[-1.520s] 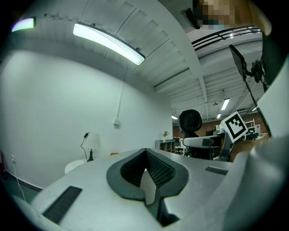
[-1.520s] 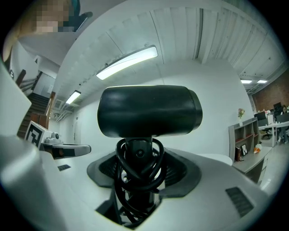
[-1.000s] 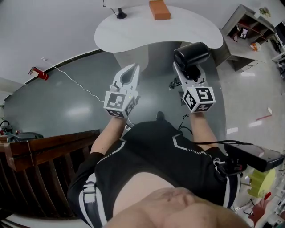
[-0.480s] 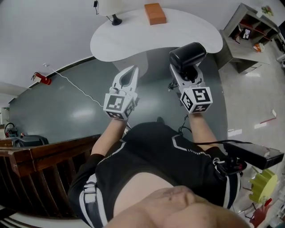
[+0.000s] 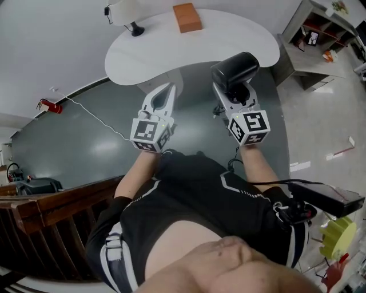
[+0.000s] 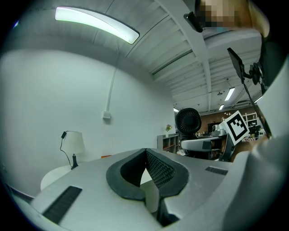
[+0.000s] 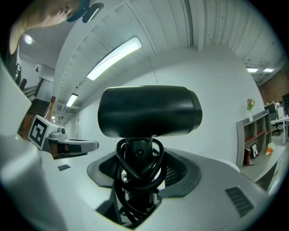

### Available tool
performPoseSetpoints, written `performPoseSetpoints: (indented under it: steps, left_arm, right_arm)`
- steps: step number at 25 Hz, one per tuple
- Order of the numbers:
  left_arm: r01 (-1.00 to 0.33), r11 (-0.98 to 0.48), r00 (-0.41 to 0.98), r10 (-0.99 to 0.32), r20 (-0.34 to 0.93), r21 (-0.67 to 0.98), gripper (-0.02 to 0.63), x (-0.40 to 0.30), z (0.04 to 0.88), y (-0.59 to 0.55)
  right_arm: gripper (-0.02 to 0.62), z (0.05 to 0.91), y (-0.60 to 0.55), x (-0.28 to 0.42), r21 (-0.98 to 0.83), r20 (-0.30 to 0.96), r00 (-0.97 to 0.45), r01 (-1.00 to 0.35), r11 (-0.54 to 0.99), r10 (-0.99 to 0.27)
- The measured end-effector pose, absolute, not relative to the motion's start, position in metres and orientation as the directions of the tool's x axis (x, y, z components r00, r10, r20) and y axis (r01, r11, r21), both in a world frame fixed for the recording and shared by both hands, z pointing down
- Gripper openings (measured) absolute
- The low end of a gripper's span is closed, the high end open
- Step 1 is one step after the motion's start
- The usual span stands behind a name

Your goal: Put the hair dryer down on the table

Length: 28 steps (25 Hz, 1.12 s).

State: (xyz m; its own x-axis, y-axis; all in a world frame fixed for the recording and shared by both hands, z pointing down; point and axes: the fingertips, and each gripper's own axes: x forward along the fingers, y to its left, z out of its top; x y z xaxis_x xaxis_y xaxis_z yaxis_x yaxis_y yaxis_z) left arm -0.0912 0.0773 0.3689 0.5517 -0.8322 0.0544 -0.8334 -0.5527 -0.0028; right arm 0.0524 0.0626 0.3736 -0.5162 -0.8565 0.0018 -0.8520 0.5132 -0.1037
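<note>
The right gripper (image 5: pixel 231 94) is clamped on the handle of the black hair dryer (image 5: pixel 234 68). Its jaws stand wide because they close over both the handle and the cord (image 7: pixel 137 176) coiled round it, so the cord stays bundled and does not dangle. The dryer's barrel sits crosswise above the jaws, as the right gripper view shows (image 7: pixel 149 110), which keeps the heavy end upright over the grip. In the head view the dryer hangs in the air at the near edge of the white tabletop (image 5: pixel 229 34), resting on nothing; the putting-down looks not yet begun. The stretch of tabletop just beyond the dryer is bare, a likely landing spot. An orange block (image 5: pixel 185 17) lies toward the tabletop's far edge and a lamp (image 5: pixel 128 14) stands at its far left end, both well apart from the dryer. The left gripper (image 5: pixel 167 91) is held level beside the right one, short of the tabletop's near edge. Its jaws are pressed together on nothing (image 6: pixel 146 155), apparently kept out of the way since one gripper carries the load.
</note>
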Motion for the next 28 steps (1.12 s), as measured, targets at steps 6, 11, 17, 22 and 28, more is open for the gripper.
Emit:
performPoseSetpoints:
  steps: [6,11,17,22,28]
  left_arm:
    - [-0.819,-0.574,0.572,-0.818,0.058,-0.012,0.032,-0.082,0.366,0.059]
    - [-0.804,-0.595,0.593,-0.803,0.059,-0.008,0.032,-0.078,0.375,0.038]
    - [-0.775,-0.632,0.631,-0.775,0.043,-0.007,0.032,-0.085,0.372,0.001]
    - [-0.757,-0.653,0.652,-0.757,0.043,-0.012,0.032,-0.099,0.375,-0.04]
    - [-0.733,-0.68,0.678,-0.733,0.063,-0.017,0.031,-0.11,0.383,-0.095]
  right_arm:
    - [0.256,0.379,0.051,0.058,-0.122,-0.002,-0.511,-0.853,0.507,-0.86]
    - [0.256,0.382,0.034,0.056,-0.107,-0.002,-0.509,-0.856,0.506,-0.861]
    - [0.256,0.381,0.002,0.045,-0.094,0.004,-0.477,-0.875,0.475,-0.879]
    - [0.256,0.385,-0.031,0.035,-0.1,0.01,-0.444,-0.892,0.441,-0.896]
    - [0.256,0.393,-0.076,0.021,-0.125,0.036,-0.411,-0.906,0.404,-0.911]
